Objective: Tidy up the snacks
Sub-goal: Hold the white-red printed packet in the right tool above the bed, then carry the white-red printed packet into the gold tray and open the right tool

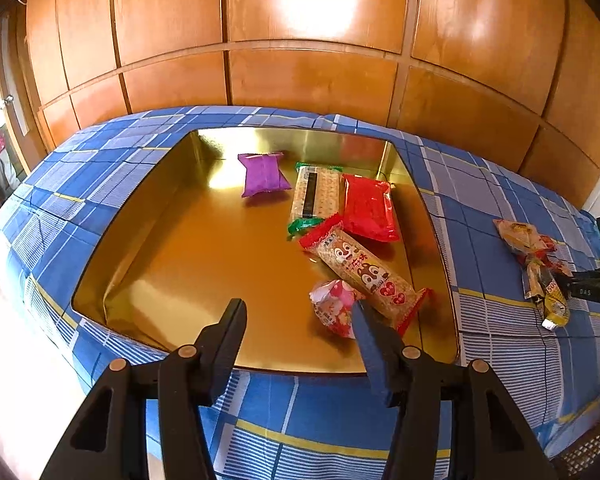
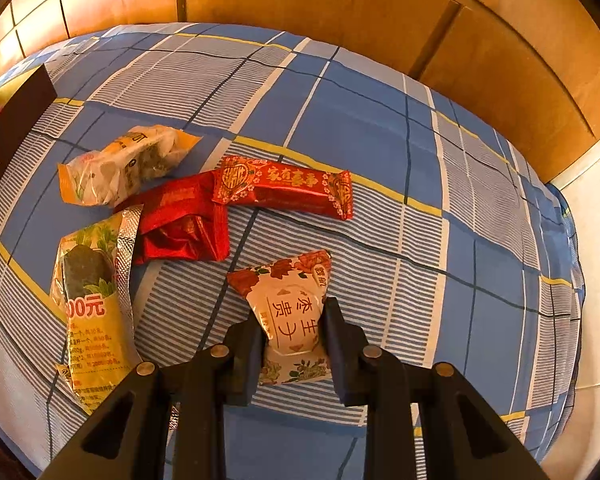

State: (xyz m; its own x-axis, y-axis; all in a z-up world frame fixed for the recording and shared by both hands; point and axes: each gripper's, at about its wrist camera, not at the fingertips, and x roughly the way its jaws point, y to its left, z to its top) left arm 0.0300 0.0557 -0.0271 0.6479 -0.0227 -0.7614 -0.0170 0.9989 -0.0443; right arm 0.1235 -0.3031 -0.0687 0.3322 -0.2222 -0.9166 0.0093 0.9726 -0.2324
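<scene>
Gold-coloured shallow metal tray [image 1: 148, 248] on the blue checked bed is seen already holding five wrapped snacks, while four are left outside and a white floral packet [image 2: 290, 320] is clenched by the right fingers [image 2: 336, 332], the left fingers [image 1: 232, 332] released.

Bare gold tray floor [image 1: 204, 264] left of snack cluster [image 1: 340, 216]

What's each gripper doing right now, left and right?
Left gripper: open, holding nothing, over the gold tray.
Right gripper: closed on the white flowered snack packet.
</scene>
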